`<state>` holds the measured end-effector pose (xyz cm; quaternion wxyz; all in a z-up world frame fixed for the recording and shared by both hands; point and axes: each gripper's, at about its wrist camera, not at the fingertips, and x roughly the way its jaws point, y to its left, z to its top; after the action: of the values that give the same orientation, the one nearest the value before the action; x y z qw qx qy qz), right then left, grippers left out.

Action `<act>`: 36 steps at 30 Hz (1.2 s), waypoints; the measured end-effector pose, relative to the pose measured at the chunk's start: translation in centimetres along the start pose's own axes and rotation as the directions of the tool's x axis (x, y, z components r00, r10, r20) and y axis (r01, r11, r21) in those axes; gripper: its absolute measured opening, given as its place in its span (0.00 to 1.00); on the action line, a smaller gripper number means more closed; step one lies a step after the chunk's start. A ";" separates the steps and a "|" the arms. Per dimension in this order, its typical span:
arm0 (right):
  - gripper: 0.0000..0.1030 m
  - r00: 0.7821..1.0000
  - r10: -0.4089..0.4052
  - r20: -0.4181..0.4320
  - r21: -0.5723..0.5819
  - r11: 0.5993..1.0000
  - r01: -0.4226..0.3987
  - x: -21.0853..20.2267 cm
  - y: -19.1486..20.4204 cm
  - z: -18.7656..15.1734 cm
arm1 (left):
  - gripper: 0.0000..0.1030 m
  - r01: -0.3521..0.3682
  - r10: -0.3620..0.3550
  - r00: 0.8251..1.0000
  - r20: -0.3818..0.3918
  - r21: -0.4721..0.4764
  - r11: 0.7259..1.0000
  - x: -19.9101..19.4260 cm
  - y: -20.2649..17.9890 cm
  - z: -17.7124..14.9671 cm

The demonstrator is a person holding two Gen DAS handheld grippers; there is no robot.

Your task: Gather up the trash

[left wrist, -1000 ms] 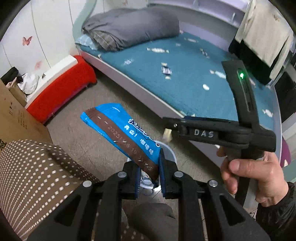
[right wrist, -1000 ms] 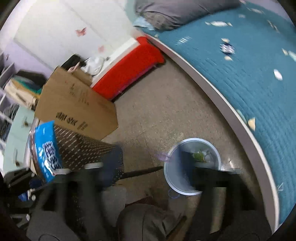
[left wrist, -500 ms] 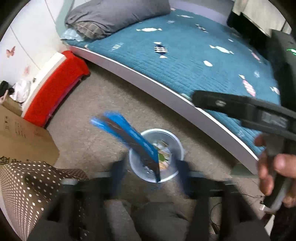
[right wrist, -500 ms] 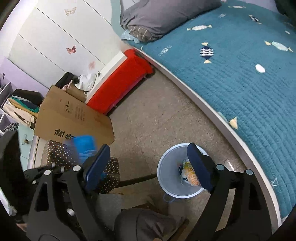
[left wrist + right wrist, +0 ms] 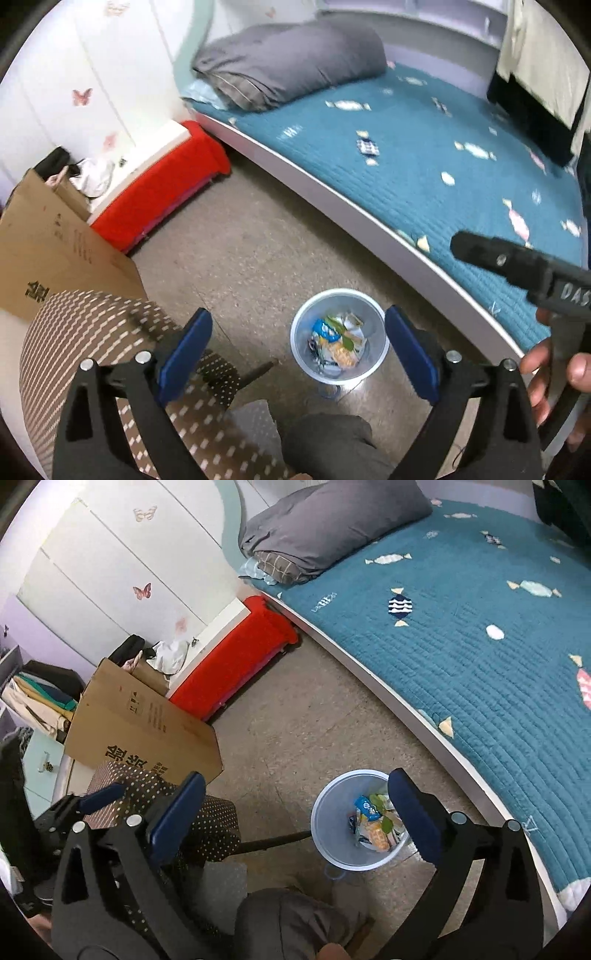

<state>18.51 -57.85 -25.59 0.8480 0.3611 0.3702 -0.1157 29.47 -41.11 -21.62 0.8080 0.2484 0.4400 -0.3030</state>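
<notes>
In left view only, right hand (image 5: 554, 373).

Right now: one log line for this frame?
left claw: open, empty | right claw: open, empty | bin: on floor, wrappers inside | phase: post-drop

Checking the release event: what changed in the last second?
The left gripper opened and let go of the blue snack wrapper, which now lies in the trash bin among other wrappers. Right gripper stays open and empty. Bin, cardboard box and bed unmoved.
</notes>
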 end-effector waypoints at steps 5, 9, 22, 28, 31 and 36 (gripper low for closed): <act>0.94 0.999 -0.004 0.032 -0.070 0.998 0.006 -3.0 3.4 -1.3 | 0.91 -0.024 0.030 0.996 0.081 -0.068 0.997 -4.6 1.3 -2.1; 0.94 0.998 0.004 0.057 -0.138 0.990 0.004 -5.7 6.6 -2.5 | 0.92 -0.047 0.071 0.986 0.154 -0.155 0.987 -9.0 2.6 -5.0; 0.94 0.980 0.101 0.174 -0.388 0.921 -0.026 -15.8 18.2 -8.1 | 0.92 -0.139 0.271 0.897 0.350 -0.359 0.923 -22.6 5.3 -13.6; 0.94 0.961 0.151 0.233 -0.454 0.890 -0.030 -20.6 21.4 -10.2 | 0.94 -0.212 0.404 0.829 0.387 -0.451 0.867 -28.6 5.5 -16.7; 0.94 0.947 0.177 0.268 -0.484 0.875 -0.027 -23.0 22.7 -11.5 | 0.94 -0.223 0.434 0.805 0.405 -0.472 0.853 -31.2 5.4 -17.9; 0.94 0.926 0.204 0.319 -0.519 0.855 -0.010 -26.6 23.9 -13.8 | 0.95 -0.177 0.454 0.763 0.460 -0.527 0.831 -35.6 5.4 -20.4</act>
<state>3.52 -33.06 -0.49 0.9715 0.1175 0.2037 -0.0306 6.56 -14.12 -0.17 0.9762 0.0241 0.1875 -0.1067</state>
